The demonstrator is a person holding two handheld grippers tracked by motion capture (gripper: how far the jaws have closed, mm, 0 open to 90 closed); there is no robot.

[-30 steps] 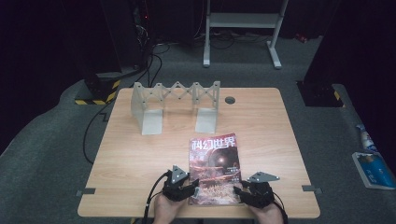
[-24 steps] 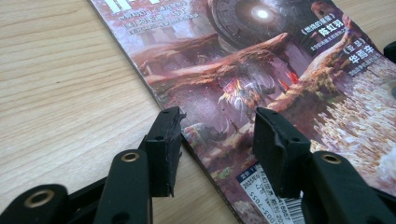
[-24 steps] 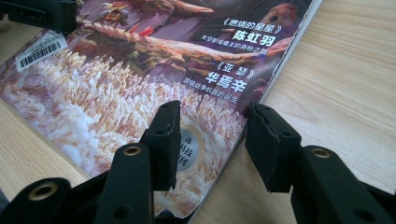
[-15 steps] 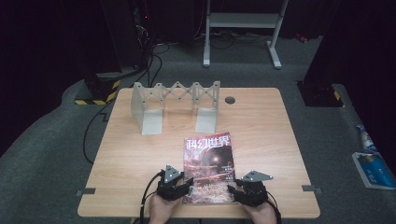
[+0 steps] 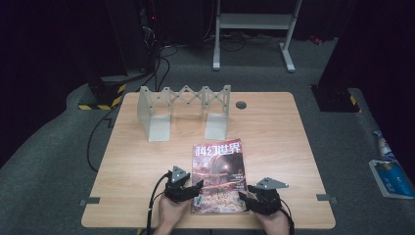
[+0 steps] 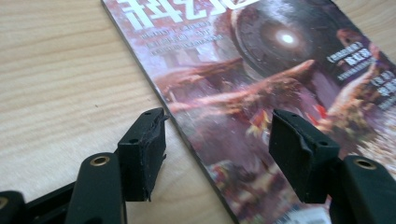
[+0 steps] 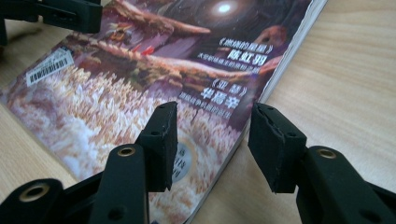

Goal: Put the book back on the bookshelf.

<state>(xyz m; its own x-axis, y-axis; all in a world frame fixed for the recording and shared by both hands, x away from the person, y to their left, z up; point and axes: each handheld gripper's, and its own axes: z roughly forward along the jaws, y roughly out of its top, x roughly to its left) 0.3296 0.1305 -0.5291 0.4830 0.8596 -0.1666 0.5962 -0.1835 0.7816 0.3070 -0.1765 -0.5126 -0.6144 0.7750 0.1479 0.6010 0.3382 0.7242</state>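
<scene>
Black hand-held gripper point(image 5: 195, 190) – grey triangular top plate, brass-ringed screw holes, trailing black cable

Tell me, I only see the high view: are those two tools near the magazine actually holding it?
Observer: No. In the left gripper view the left tool straddles the magazine's edge, jaws apart and just opening wider, pads off the cover.
Operator: And the right one?
Observer: The right tool is open too, straddling the opposite edge; the magazine lies flat on the table.
Operator: Anything printed near the bottom corner?
Observer: A white barcode sticker sits there.
</scene>
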